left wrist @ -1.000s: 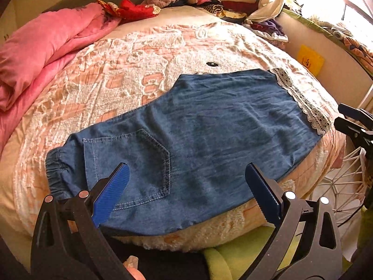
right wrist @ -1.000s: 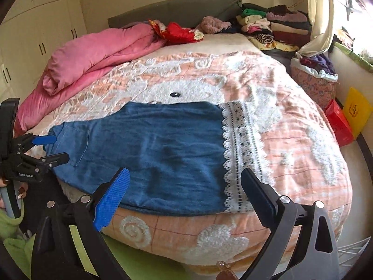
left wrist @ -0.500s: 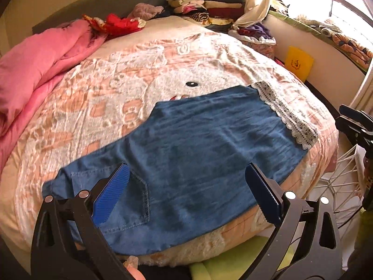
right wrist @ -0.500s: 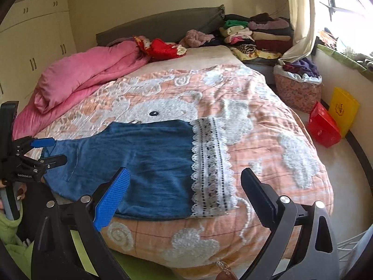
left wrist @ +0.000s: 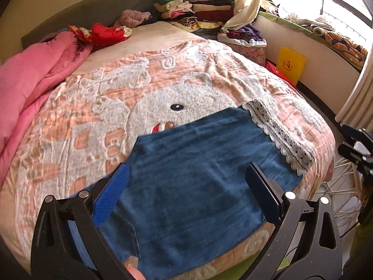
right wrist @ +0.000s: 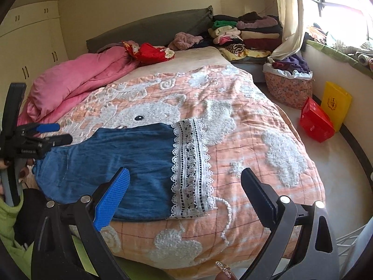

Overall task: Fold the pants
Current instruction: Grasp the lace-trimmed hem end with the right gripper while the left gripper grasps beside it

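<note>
The denim pants (right wrist: 121, 163) lie flat across the near end of the bed (right wrist: 268, 126), folded lengthwise by the look of it, with the white lace cuff (right wrist: 191, 168) at the window end and the elastic waist at the other. Both tools hang over the near edge with nothing in them. The left gripper (left wrist: 186, 193) has its fingers spread wide above the pocket end of the pants; the right gripper (right wrist: 184, 193) is just as wide open, with the lace cuff's near corner below it.

I'd say the next fold is crosswise, cuff toward waist. To do it cleanly, the right fingers should pinch both layers at the cuff's near corner, not just the lace trim, which looks flimsy. The left should pin or lift the matching edge, so the cloth travels square instead of skewing over the bunny-print blanket (left wrist: 186, 98).
</note>
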Tool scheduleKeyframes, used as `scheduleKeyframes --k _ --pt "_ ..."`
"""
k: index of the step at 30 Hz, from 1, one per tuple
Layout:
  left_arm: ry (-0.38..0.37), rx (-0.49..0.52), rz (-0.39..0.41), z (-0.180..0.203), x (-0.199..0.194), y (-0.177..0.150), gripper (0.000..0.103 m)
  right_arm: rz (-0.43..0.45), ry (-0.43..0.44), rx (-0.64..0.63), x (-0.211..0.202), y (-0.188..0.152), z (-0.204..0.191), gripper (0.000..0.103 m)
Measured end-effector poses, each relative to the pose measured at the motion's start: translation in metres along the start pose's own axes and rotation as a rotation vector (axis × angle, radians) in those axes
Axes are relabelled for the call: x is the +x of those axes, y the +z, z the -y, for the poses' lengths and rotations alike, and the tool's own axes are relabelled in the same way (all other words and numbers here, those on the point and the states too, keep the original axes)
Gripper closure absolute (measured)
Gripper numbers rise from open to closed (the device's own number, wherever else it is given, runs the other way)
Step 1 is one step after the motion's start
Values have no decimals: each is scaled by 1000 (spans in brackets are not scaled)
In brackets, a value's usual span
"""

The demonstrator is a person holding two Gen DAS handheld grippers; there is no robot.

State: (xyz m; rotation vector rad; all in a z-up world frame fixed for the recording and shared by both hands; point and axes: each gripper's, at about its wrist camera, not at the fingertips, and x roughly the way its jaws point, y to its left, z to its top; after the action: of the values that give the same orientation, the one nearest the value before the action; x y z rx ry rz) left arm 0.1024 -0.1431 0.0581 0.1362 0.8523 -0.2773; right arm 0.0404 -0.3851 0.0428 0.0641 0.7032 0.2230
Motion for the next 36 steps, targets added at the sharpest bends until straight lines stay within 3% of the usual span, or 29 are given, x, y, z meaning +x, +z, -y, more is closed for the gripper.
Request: scheduleKeyframes --k 7,18,29,32,33,34,36 --pt "-37 34 -13 6 22 23 10 -32 9 19 10 -11 4 7" --pt "-157 77 -53 34 79 49 10 -131 61 68 51 -34 5 7" --pt "-174 134 -71 56 137 77 10 -186 108 130 85 -44 15 8" --pt "-181 145 -89 61 156 79 14 -199 129 165 94 -46 18 8" --pt "-182 148 -92 63 161 80 16 -195 139 166 95 -47 18 12" --pt "-190 152 -100 64 168 79 18 -192 141 163 95 -46 17 22" --pt "-206 157 -110 65 178 78 26 -185 151 159 94 -45 16 30"
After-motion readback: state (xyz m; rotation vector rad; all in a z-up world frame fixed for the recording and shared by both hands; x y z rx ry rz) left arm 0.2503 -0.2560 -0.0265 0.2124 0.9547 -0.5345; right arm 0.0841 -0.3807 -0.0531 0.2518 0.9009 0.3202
